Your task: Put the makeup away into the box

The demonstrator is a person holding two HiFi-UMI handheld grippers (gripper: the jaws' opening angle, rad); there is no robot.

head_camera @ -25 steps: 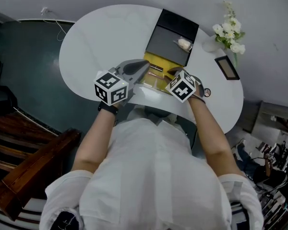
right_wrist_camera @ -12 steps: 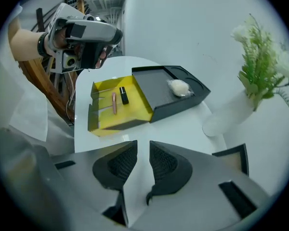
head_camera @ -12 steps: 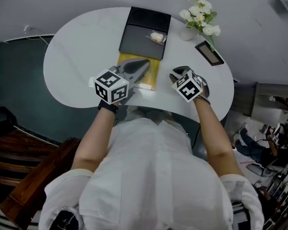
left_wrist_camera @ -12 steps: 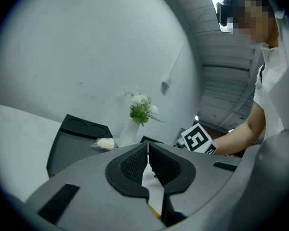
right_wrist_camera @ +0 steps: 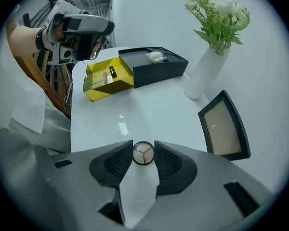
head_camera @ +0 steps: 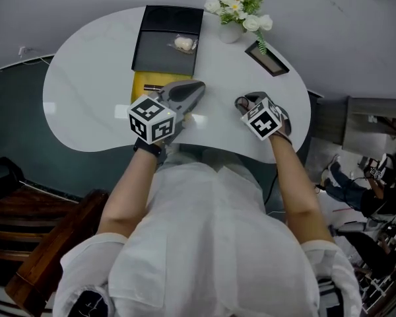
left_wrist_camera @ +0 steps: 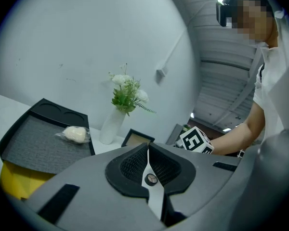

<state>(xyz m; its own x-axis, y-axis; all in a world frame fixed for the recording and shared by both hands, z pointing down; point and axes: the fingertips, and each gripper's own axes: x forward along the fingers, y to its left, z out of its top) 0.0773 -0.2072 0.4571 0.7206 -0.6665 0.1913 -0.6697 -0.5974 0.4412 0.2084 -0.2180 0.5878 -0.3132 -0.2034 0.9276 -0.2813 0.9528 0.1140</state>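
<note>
The round makeup compact [right_wrist_camera: 143,153] is found lying on the white table [right_wrist_camera: 149,114], well apart from the yellow box [right_wrist_camera: 106,81]. It is straddled by the right gripper [right_wrist_camera: 143,146], whose jaws have just been opening and are set apart around it, seemingly so that a grip can be taken. The left gripper [left_wrist_camera: 148,146] is held closed on nothing, presumably because it is not needed for this pickup.

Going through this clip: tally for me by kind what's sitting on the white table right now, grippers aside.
boxes: 2 (yellow box, black box)
wrapped puff: 1
makeup compact: 1
vase of flowers: 1
picture frame: 1
total: 6
What lies inside the yellow box is too small to count.
</note>
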